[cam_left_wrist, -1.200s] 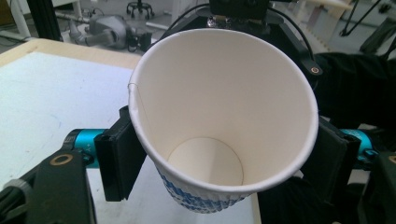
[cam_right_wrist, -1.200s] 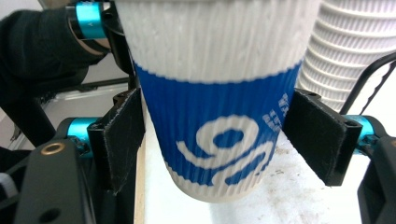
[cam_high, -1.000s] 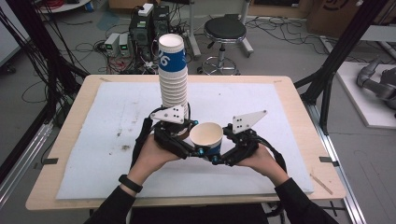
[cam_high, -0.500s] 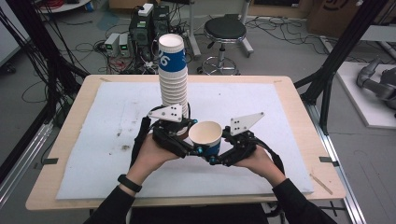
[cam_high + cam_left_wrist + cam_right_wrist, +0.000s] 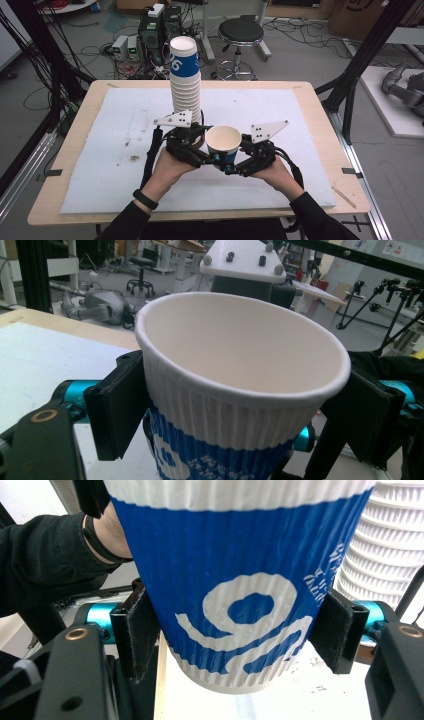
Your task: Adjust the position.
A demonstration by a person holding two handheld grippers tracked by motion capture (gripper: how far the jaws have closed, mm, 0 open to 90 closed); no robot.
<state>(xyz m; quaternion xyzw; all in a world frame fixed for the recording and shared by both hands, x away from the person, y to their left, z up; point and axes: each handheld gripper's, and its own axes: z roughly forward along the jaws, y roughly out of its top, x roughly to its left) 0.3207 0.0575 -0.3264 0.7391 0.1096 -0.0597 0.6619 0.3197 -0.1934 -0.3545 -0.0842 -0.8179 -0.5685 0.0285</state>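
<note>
- We have one cup [image 5: 223, 145] held off the table between our two hands, mouth up, just to the right of the stack [image 5: 185, 82] that stands behind the left claw.
- The right claw [image 5: 239, 635] is closed on the cup: in the right gripper view its two black pads press the blue band on either side, low on the wall near the base.
- The left claw [image 5: 240, 425] is closed on it too: in the left gripper view the pads sit against the ribbed white wall just under the rim, one on each side.
- In the high view the two claws meet under the cup from left [image 5: 187, 145] and right [image 5: 250, 152], so the cup lies between them and ahead of both hands.
- Behind the right claw's far pad the ribbed white side of the stack shows close by, but apart from the cup we hold.
- As we judge it, the cup is lifted and secured; whether it has come off the stack or is bound for it, we cannot tell from here.
- What seems left: one claw must let go so the other can carry the cup alone, then either seat it on the stack's top cup or set it down on the white mat [image 5: 100, 150].
- The mat around the claws carries nothing else but a few dark specks to the left.
</note>
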